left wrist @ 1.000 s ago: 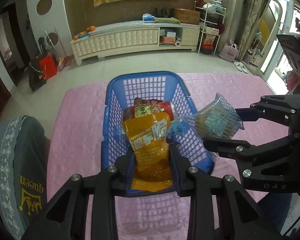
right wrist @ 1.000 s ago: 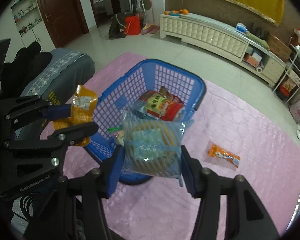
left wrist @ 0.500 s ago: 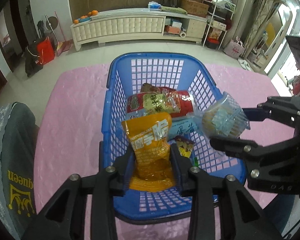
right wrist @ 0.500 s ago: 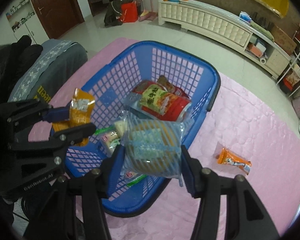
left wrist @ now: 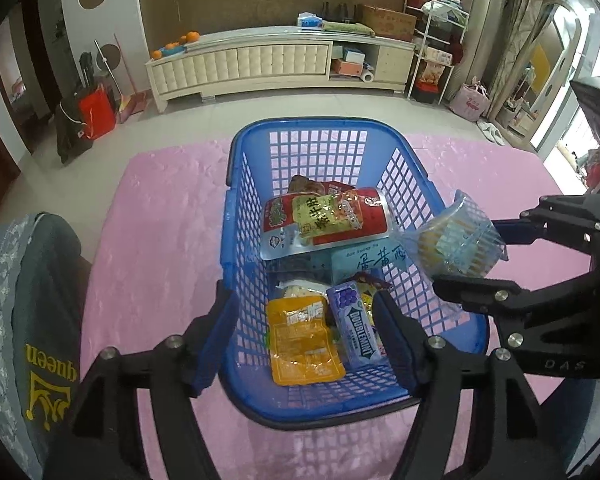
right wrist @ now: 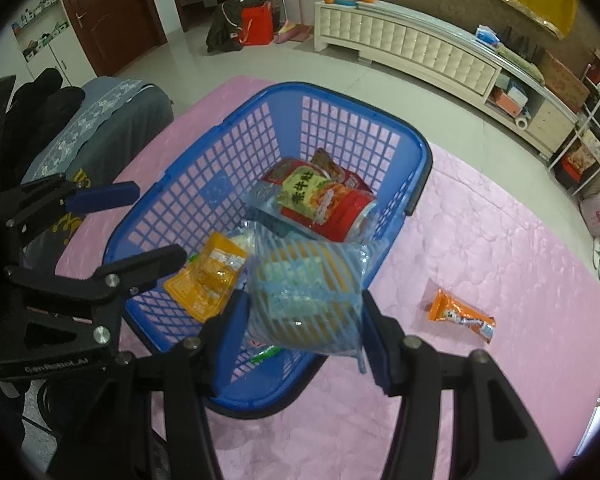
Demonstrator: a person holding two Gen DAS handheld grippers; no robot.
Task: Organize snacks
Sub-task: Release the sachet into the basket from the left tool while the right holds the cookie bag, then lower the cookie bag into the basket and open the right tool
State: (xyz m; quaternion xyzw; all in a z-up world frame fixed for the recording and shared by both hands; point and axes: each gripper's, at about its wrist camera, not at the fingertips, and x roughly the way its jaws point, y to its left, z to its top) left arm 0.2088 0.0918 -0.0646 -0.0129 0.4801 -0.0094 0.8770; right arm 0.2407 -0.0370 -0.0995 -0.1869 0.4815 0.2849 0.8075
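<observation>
The left claw (left wrist: 305,334) hangs spread wide over the near end of a blue plastic basket (left wrist: 236,248), its blue-padded fingers (left wrist: 216,332) apart and holding nothing. Directly beneath the gap, an orange snack pouch (left wrist: 304,342) lies flat on the basket floor, clear of both fingers, with a blue Doublemint gum pack (left wrist: 354,328) just beside it on the right.

The right claw (right wrist: 302,322) is clenched on a clear packet of biscuits printed with blue stripes (right wrist: 306,294), one padded finger pressing each side. In the left wrist view the same packet (left wrist: 454,242) is seen held above the basket's right rim, tilted, and not touching the basket.

Farther back in the basket, a red-and-green snack bag (left wrist: 324,220) rests on top of a pale blue packet with Chinese lettering (left wrist: 364,262); a dark brown wrapper (left wrist: 306,186) shows behind it.

The basket stands on a worktop covered with a pink quilted cloth (right wrist: 480,248). One orange-wrapped snack (right wrist: 460,316) lies on that cloth to the right of the basket, well apart from it and from both claws. A grey chair cover with yellow "queen" lettering (left wrist: 40,344) stands at the left edge of the worktop.
</observation>
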